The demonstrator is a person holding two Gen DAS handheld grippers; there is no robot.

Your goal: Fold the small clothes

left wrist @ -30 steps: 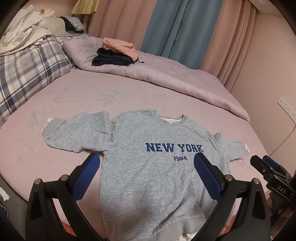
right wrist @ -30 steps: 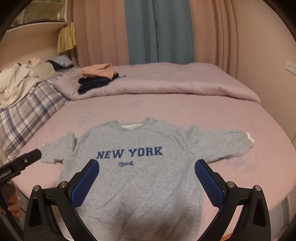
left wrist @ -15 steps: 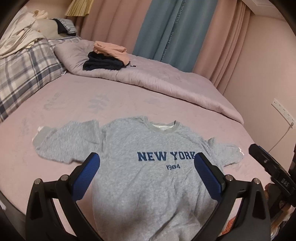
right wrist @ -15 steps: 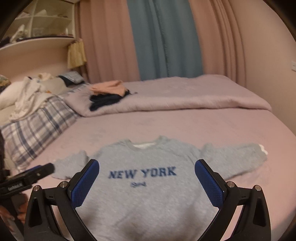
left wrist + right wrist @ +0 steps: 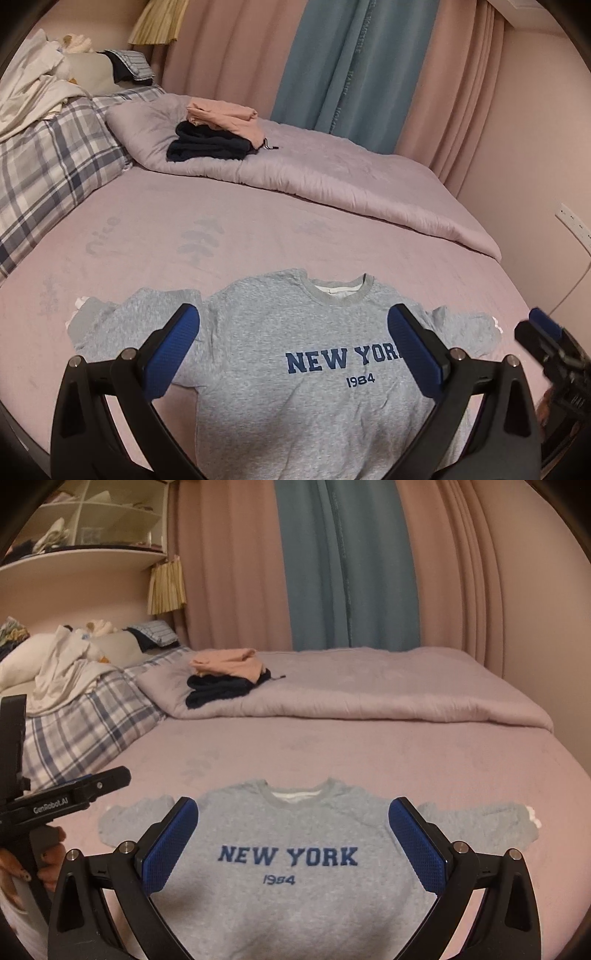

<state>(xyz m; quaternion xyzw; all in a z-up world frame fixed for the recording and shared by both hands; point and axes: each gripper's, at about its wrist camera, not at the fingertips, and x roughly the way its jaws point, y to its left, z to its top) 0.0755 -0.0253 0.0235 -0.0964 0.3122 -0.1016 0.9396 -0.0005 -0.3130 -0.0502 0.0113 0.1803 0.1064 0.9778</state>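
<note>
We are holding both tongs above the near edge of the bed (image 5: 258, 236), and the grey sweatshirt (image 5: 295, 332) is lying flat and face up just ahead of them, collar pointing away from us, hem toward us. Its long axis is running left to right, from cuff to cuff. Starting at the left, the left sleeve (image 5: 122, 325) is stretching out beyond the left tongs (image 5: 293, 347), which are spread wide and holding nothing; we judge this sleeve to be theirs to take. In the middle, the chest lettering is sitting between the blue pads in both wrist views. Over on the right, the right sleeve (image 5: 480, 823) is reaching past the right tongs (image 5: 293, 838), also spread wide and empty, so that sleeve looks nearer to them. Far back on the folded quilt (image 5: 369, 698), a small stack of clothes (image 5: 225, 679) is resting, well apart from the sweatshirt.
</note>
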